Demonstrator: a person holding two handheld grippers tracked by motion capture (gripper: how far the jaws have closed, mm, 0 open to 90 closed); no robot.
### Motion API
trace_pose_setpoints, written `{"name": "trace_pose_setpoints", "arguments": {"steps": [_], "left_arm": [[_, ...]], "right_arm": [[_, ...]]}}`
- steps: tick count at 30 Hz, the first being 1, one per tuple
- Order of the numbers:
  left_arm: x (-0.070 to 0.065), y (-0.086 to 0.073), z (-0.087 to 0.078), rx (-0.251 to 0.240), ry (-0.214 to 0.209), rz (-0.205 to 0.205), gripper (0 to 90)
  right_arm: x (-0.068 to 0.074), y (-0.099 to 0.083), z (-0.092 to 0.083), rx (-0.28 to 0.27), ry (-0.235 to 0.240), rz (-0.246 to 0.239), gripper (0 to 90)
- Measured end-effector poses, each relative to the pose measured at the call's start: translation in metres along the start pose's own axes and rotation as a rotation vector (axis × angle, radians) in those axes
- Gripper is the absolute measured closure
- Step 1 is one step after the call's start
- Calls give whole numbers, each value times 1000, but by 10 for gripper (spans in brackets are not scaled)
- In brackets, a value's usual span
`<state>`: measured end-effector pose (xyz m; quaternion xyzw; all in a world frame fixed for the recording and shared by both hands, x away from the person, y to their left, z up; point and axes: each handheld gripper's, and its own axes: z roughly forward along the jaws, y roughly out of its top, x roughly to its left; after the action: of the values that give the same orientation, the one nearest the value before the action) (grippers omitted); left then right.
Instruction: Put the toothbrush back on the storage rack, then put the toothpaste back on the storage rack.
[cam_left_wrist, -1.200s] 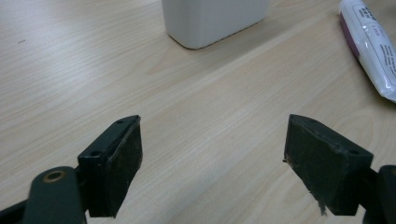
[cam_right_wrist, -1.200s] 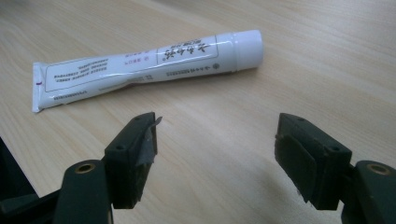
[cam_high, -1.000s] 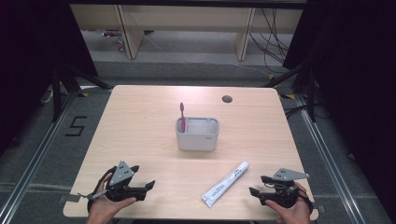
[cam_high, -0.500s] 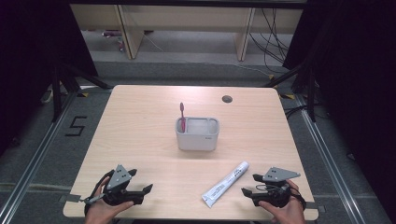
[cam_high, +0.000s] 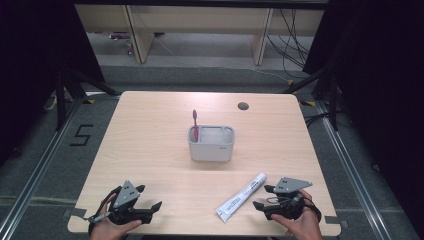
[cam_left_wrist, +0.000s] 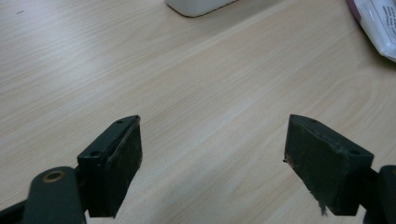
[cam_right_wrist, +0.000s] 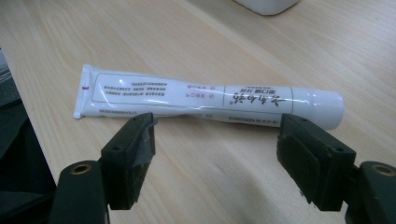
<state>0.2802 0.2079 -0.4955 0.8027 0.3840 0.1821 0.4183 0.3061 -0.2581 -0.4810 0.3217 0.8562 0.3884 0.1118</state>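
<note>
Right tool (cam_high: 263, 198): jaws wide apart, nothing held, aimed at the white plastic toothpaste tube (cam_right_wrist: 205, 101), which lies flat on the light wooden counter (cam_high: 150, 130) just beyond the jaw tips, untouched. Left tool (cam_high: 152, 197): jaws wide, nothing between them, low over the counter's near left edge.

Table (cam_high: 150, 130) of pale wood-grain laminate, smooth with a soft sheen; toothpaste tube (cam_right_wrist: 205, 100) of glossy white plastic, its crimped end flat; holder (cam_high: 211, 145) of matt light-grey plastic; toothbrush (cam_high: 195, 125) of pink plastic; right gripper (cam_right_wrist: 215, 154) jaws of matt black plastic, pads scuffed.
</note>
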Motion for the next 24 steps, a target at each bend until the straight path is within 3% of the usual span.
{"name": "trace_pose_setpoints", "arguments": {"steps": [3,5,7,8,13,14,24], "left_arm": [[1,-1,-2,24,0,27,179],[-1,-2,-1,7,1,3,177],[0,-3,-3,26,1,26,175],[-1,-4,-2,4,6,7,174],[1,-4,-3,15,7,20,174],[0,-4,-1,2,6,3,174],[-1,-4,-2,-2,10,11,175]], "right_arm": [[2,1,2,12,6,11,286],[3,2,3,16,-3,16,285],[0,3,4,7,2,-29,283],[1,3,4,13,-1,-16,281],[1,7,6,25,13,-40,275],[2,8,5,36,17,-33,273],[-3,22,13,47,21,-110,259]]}}
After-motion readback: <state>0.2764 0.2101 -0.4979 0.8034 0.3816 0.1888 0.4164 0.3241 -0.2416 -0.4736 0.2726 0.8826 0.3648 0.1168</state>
